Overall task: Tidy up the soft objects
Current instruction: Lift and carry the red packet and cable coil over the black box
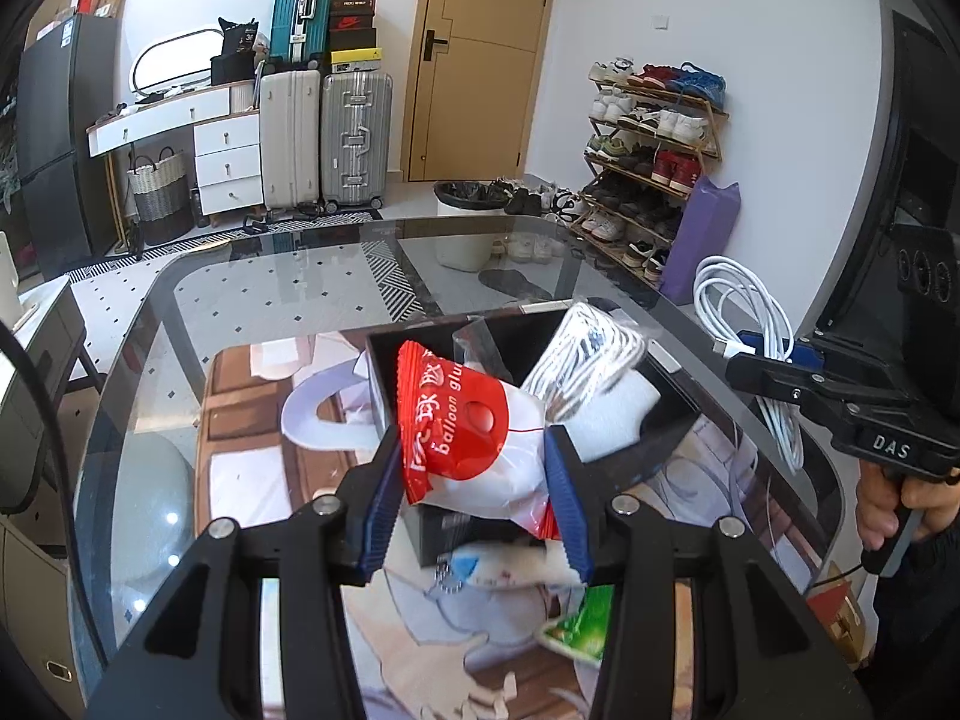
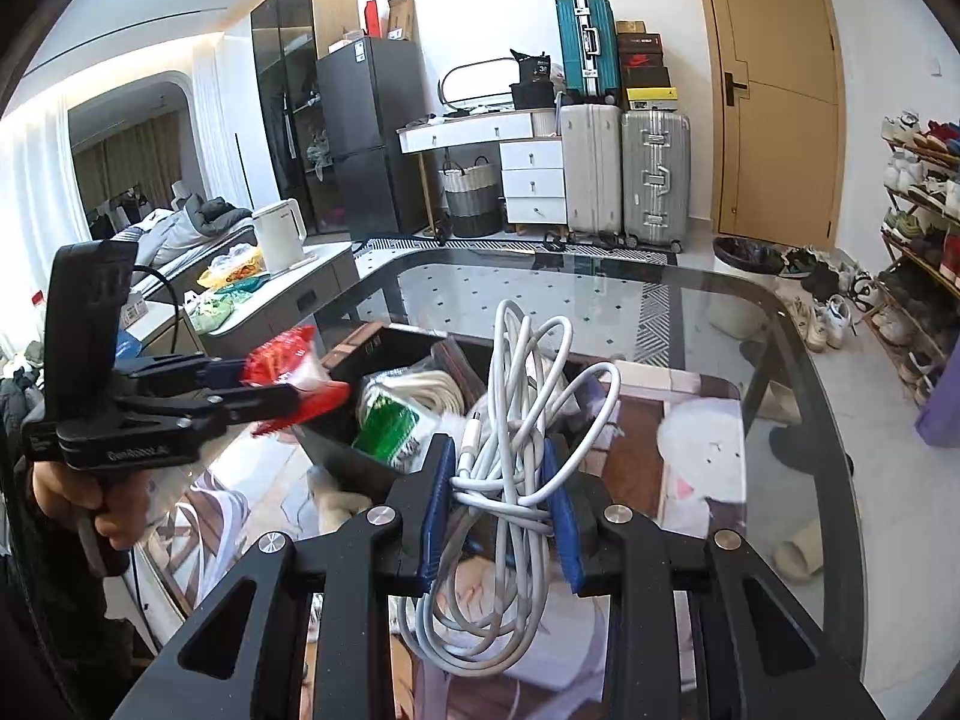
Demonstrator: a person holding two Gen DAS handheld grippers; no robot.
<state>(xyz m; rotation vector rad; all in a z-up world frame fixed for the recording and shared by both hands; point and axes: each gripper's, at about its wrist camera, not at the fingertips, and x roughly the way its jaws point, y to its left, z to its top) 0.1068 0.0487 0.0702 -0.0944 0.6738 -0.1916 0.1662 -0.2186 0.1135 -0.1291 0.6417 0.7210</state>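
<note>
Red-white packet (image 1: 474,438), coiled white cable (image 2: 510,468), both gripped

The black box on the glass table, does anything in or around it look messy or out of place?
Nothing spilled or damaged. The black box holds a bagged cable coil and a green packet jumbled together. A second green packet lies loose on the mat outside it.

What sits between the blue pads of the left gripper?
A red-and-white plastic packet printed "balloon glue", clamped by the left gripper above the black box; the left wrist view shows it best.
</note>
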